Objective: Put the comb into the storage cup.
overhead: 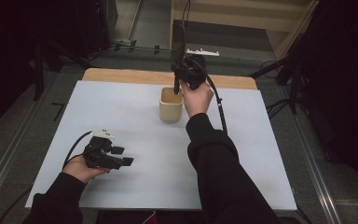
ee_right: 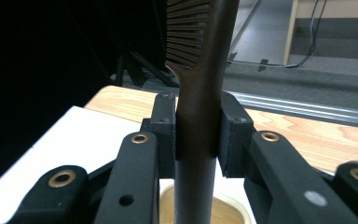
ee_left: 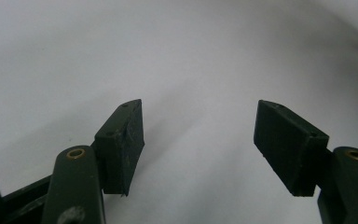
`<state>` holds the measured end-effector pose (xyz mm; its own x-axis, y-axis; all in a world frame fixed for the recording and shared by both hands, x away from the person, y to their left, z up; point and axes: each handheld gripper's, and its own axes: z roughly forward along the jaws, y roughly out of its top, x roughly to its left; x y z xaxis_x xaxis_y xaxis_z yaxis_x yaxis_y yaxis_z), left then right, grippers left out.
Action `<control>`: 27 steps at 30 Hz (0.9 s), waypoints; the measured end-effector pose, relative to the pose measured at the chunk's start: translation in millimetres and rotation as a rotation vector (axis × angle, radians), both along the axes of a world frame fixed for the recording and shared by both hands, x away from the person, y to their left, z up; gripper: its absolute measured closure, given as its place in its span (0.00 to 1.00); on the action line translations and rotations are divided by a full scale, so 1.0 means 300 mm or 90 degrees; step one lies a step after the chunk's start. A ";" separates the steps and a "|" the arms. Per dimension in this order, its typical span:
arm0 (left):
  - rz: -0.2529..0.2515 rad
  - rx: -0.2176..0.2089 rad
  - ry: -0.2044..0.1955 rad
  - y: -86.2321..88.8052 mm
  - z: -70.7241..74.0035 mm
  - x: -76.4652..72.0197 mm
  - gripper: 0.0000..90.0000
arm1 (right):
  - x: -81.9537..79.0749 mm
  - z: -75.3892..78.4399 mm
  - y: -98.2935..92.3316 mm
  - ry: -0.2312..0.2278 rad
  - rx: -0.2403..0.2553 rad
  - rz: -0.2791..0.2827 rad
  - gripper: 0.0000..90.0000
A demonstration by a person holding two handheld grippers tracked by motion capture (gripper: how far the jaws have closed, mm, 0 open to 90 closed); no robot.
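A dark brown comb stands upright, teeth at the top, with my right gripper shut on its handle. Its lower end reaches down into the mouth of a beige cup. In the high view the cup stands at the far middle of the white table, and the right gripper holds the comb just over the cup's rim. My left gripper rests low at the near left, jaws spread wide. Between them the left gripper has nothing but bare white surface.
A wooden strip runs along the table's far edge. Beyond it lie a grey floor, dark stands and cables. A metal rail runs along the left side. Black curtains close in both sides.
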<state>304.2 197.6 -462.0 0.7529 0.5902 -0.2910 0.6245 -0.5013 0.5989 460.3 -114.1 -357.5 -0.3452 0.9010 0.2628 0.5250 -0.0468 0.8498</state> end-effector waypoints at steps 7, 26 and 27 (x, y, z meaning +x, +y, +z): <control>-0.006 0.000 0.001 -0.003 -0.002 0.001 0.38 | 0.010 -0.020 0.006 0.002 0.001 0.004 0.78; -0.009 -0.002 0.004 -0.008 -0.003 -0.001 0.38 | 0.017 -0.102 -0.002 0.006 0.007 0.002 0.78; -0.009 -0.001 0.002 -0.008 -0.002 -0.001 0.38 | 0.015 -0.107 0.000 0.003 0.005 0.002 0.78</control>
